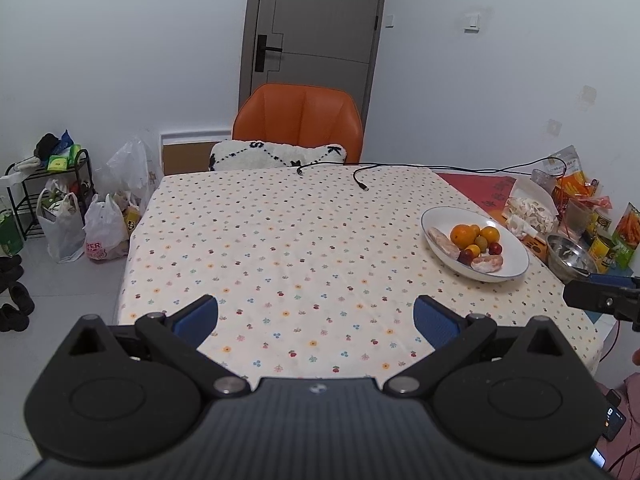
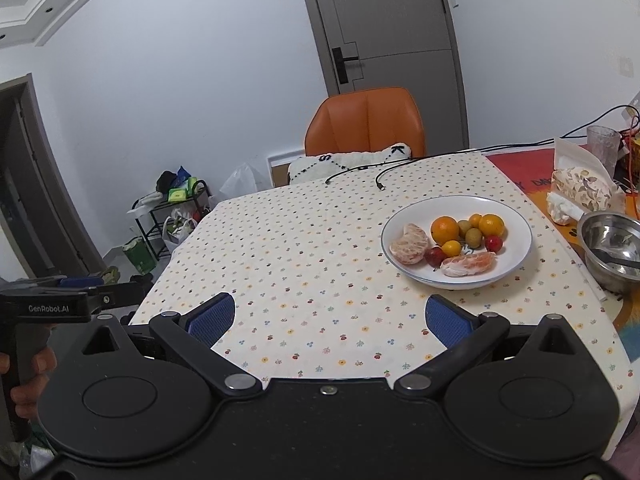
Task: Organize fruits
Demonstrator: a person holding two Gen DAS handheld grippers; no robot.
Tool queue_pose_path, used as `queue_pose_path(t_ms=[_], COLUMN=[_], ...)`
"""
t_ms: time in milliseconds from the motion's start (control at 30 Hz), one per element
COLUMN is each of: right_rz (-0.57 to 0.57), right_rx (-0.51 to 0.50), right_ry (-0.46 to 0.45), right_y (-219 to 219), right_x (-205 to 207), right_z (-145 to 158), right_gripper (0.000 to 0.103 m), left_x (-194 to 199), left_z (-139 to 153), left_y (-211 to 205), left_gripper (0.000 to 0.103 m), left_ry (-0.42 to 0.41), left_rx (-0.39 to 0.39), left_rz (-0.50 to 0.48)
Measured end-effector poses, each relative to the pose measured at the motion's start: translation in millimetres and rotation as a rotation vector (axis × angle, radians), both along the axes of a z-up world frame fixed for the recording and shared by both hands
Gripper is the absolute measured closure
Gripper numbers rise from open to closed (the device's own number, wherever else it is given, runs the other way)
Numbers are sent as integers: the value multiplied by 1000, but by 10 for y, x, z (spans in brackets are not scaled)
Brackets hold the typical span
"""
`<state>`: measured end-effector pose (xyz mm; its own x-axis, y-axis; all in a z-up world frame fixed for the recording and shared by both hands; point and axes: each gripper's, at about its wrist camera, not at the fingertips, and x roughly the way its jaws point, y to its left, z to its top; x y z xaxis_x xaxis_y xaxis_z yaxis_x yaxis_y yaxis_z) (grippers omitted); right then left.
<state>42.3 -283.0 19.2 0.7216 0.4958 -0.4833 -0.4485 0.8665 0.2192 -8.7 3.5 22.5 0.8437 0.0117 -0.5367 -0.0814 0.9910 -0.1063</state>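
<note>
All fruit (image 2: 460, 242) in view gathered in the white plate (image 2: 516, 216): oranges, small green and red ones, two peeled citrus pieces. None loose on the counter (image 2: 304, 248) beyond the plate. Fits fruit already collected, or fruit waiting to be sorted out of the plate. Left tool (image 1: 316, 318) spread wide, empty, well short and left of the plate. Right tool (image 2: 330, 318) spread, empty, nearer the plate, just short of it.

Bare tablecloth (image 2: 304, 248) lies open ahead of both spread grippers up to the plate (image 2: 516, 216). Steel bowl (image 2: 612, 248), snack bags (image 1: 624, 236) and cables (image 1: 360, 176) crowd the right and far edges.
</note>
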Motion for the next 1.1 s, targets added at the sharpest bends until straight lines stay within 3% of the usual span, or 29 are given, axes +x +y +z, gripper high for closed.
queue_pose_path(t_ms=[1100], right_rz=[11], right_rx=[-7], right_ry=[2], right_y=[54], right_x=[17], right_z=[-5], right_gripper=[0], left_x=[35], left_z=[-65], left_y=[36], left_gripper=[0], left_ry=[21], left_rx=[0], left_rz=[12])
